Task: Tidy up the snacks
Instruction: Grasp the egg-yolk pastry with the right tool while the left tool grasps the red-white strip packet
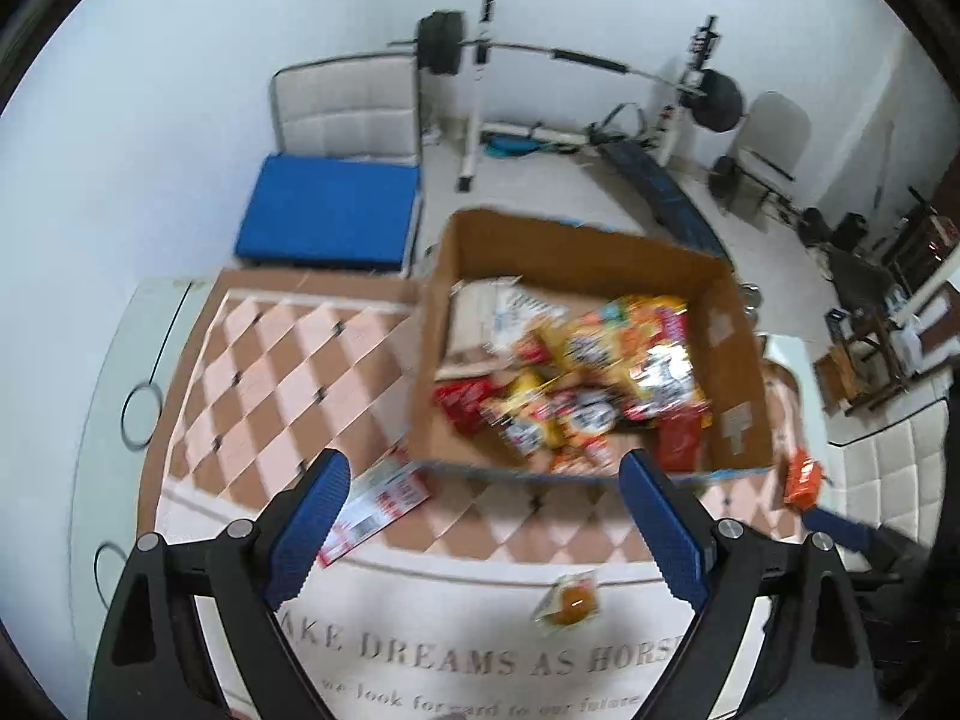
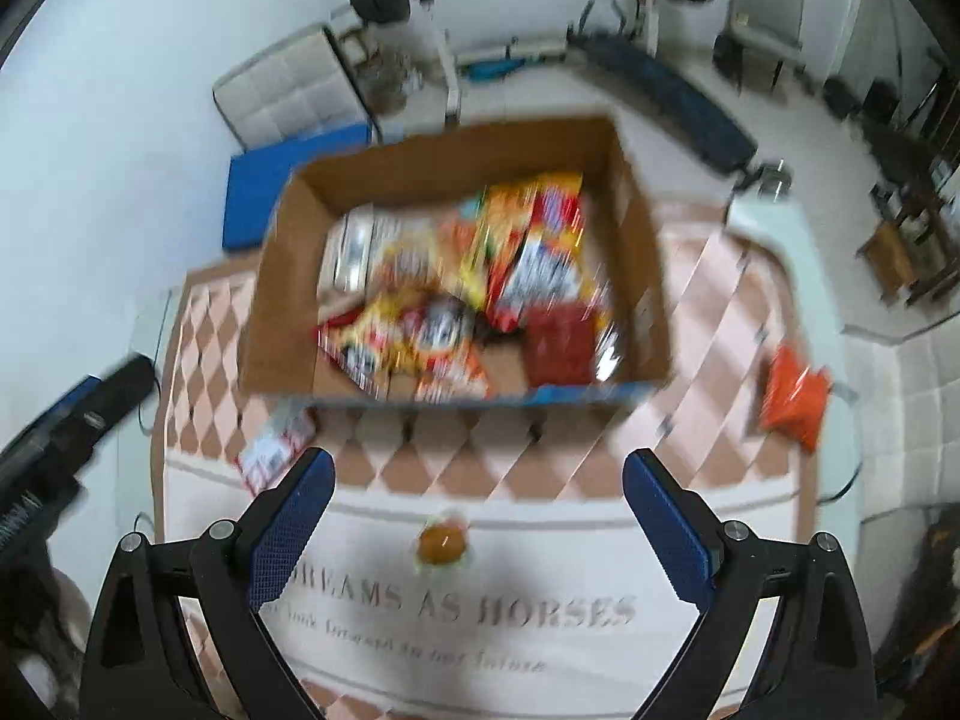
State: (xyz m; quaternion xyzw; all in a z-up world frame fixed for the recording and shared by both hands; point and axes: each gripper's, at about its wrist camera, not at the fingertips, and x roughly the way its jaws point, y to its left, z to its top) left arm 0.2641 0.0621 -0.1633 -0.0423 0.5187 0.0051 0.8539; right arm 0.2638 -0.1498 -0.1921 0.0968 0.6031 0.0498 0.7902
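A cardboard box (image 1: 735,372) (image 2: 282,276) holding several bright snack packs stands on the checkered tablecloth. A red-and-white packet (image 1: 375,501) (image 2: 273,450) lies by the box's near left corner. A small wrapped orange snack (image 1: 570,600) (image 2: 443,543) lies on the cloth in front of the box. An orange bag (image 1: 801,477) (image 2: 792,399) lies to the right of the box. My left gripper (image 1: 480,516) is open and empty above the cloth. My right gripper (image 2: 477,516) is open and empty, with the wrapped snack ahead between its fingers. Both views are blurred.
The tablecloth (image 1: 276,372) (image 2: 540,606) carries printed lettering near me. Beyond the table are a chair with a blue cushion (image 1: 327,216), a barbell rack (image 1: 480,60) and a bench (image 2: 666,96). A dark gripper part (image 2: 66,414) shows at the right view's left edge.
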